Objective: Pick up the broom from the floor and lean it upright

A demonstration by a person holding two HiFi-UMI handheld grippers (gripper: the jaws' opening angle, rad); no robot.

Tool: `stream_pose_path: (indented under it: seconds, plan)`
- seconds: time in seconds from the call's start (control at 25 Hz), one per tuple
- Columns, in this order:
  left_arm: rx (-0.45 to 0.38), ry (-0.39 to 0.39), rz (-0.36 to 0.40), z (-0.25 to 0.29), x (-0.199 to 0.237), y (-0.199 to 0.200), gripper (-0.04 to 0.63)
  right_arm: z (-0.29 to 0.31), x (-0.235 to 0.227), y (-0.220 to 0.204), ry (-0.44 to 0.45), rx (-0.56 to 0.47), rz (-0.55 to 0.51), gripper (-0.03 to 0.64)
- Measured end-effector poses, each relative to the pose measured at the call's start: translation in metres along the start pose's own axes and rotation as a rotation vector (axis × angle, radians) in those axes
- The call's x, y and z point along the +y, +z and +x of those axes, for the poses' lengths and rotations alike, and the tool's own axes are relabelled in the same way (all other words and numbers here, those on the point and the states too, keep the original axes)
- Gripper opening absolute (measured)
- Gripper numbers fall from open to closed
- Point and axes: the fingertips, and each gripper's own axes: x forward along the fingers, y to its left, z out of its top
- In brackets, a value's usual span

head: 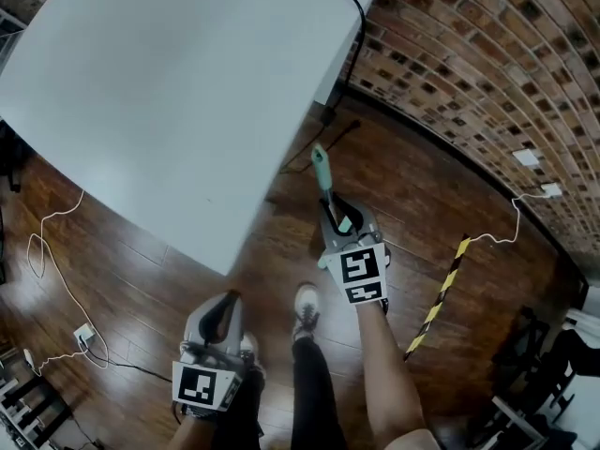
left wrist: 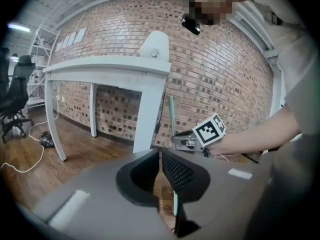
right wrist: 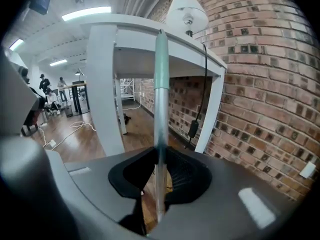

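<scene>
The broom shows only as its handle, a silver pole with a teal end [head: 322,165]. My right gripper [head: 336,216] is shut on it below the teal part. In the right gripper view the handle [right wrist: 160,94] stands upright between the jaws, its tip beside the table's edge. The left gripper view has the same handle [left wrist: 171,115] rising above the right gripper [left wrist: 192,141]. My left gripper [head: 225,309] hangs lower and to the left, away from the broom. Its jaws [left wrist: 160,159] are shut on nothing. The broom's head is hidden.
A white table [head: 169,82] fills the upper left, one leg [right wrist: 102,94] close to the handle. A lamp [right wrist: 187,14] stands on it, its black cable running down the brick wall [head: 469,73]. A yellow-black strip [head: 439,298] and white cables [head: 56,242] lie on the wooden floor.
</scene>
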Motion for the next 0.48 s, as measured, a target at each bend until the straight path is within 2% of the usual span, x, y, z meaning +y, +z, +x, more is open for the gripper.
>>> stream_pose_path:
  seconds: [0.28, 0.48]
  plan:
    - [-0.026, 0.021, 0.048, 0.020, 0.006, -0.002, 0.020, 0.030, -0.016, 0.022, 0.008, -0.014, 0.049, 0.089]
    - [0.009, -0.009, -0.015, 0.030, -0.004, -0.006, 0.020, 0.048, -0.019, 0.026, 0.019, -0.008, 0.040, 0.092]
